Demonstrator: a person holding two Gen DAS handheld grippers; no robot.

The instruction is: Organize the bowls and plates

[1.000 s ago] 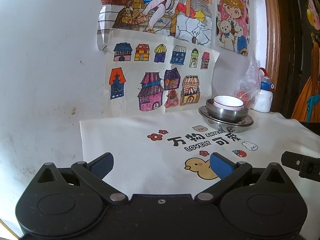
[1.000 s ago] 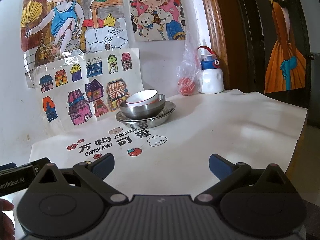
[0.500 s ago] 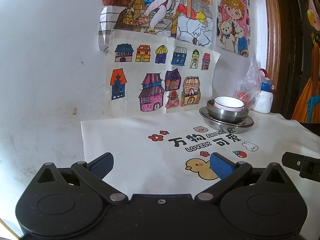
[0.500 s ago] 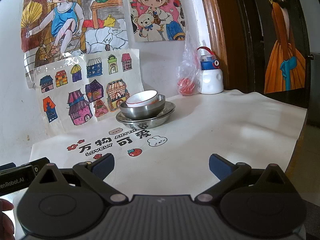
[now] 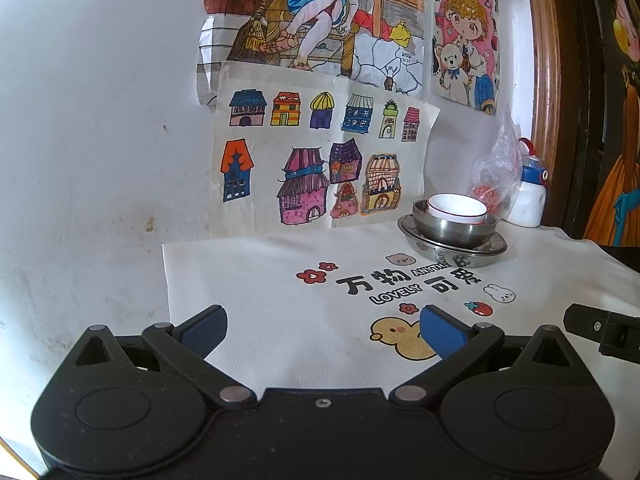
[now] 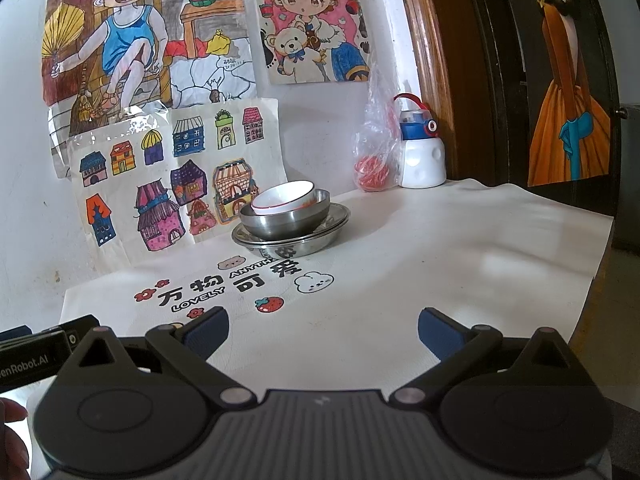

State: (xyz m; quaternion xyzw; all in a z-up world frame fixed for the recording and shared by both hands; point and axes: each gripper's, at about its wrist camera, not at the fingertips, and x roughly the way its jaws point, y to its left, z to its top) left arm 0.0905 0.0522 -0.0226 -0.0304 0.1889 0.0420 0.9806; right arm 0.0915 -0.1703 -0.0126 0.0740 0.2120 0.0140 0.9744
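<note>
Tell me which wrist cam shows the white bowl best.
Right wrist: the white bowl sits tilted in the steel bowl, its inside and red rim line showing. Left wrist shows it further off to the right, mostly its outer wall and rim.

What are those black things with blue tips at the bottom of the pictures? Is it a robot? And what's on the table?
It is not a robot. A person holds two grabbing tools, one in each hand, and each tool has a small camera looking forward along its fingers. One picture comes from the left gripper, the other from the right gripper. The blue tips are the jaws; both pairs stand wide open and hold nothing.

On the white tablecloth with its cartoon duck and strawberry sits a stack: a white bowl inside a steel bowl on a steel plate. Behind it stand a plastic bag and a white water bottle. Colourful drawings hang on the wall.
</note>
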